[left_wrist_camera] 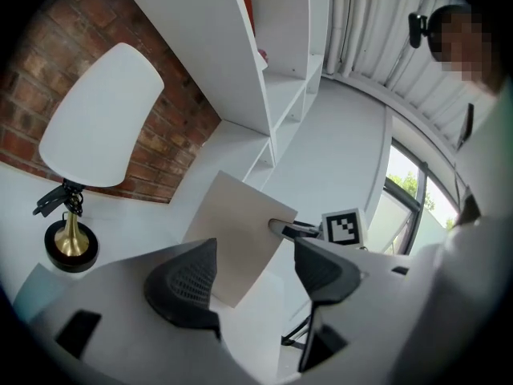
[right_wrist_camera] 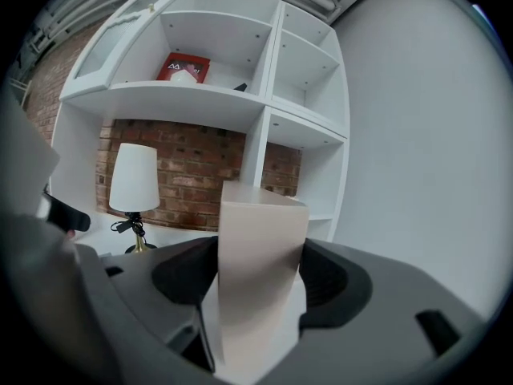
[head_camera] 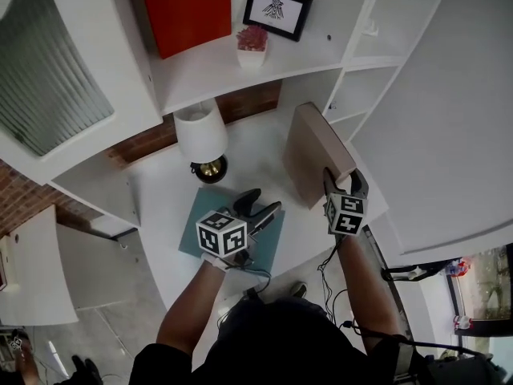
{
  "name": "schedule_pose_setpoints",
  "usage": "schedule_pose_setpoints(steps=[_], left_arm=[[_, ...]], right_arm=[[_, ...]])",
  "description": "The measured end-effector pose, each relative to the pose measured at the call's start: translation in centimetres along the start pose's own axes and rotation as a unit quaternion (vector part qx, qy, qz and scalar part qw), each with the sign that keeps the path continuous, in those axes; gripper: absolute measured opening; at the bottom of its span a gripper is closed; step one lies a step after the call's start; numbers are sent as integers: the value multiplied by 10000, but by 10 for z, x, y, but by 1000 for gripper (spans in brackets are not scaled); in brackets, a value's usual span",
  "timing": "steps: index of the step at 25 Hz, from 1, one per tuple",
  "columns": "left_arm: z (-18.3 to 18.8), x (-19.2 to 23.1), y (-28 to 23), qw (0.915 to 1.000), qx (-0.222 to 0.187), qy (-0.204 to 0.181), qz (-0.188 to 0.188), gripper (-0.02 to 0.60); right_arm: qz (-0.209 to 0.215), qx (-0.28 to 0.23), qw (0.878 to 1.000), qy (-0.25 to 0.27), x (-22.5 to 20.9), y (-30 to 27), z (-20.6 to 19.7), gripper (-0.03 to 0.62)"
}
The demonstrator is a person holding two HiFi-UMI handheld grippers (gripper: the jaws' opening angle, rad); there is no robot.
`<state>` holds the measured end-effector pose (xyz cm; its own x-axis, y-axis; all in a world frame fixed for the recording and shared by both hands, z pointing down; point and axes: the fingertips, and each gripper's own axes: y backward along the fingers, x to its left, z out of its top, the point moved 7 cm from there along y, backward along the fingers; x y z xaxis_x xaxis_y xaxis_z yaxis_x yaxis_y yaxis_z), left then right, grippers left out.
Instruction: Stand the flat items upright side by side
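Pinching the tan book (head_camera: 314, 147) by its edge between its jaws, the right gripper (head_camera: 343, 181) is risking a topple while the left gripper (head_camera: 258, 205) is gaping empty.

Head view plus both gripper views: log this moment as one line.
left gripper: open, empty | right gripper: shut on beige flat box, held upright | teal flat item: lying flat, not gripped
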<state>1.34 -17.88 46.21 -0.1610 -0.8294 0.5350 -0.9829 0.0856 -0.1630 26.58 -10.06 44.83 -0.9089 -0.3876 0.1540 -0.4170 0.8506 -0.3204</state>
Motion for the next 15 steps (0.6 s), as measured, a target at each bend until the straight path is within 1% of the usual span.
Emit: schedule_pose_setpoints(steps=[4, 10, 15], left_arm=[[-3, 1, 20, 9997, -112, 206, 36, 302], [-13, 7, 33, 9985, -207, 327, 385, 302], [-14, 8, 38, 9969, -206, 385, 650, 302]], right_arm=[[-13, 60, 10000, -66, 5, -14, 3, 311], [-12, 99, 9998, -174, 14, -42, 8, 313], [20, -45, 9999, -162, 21, -65, 15, 313]])
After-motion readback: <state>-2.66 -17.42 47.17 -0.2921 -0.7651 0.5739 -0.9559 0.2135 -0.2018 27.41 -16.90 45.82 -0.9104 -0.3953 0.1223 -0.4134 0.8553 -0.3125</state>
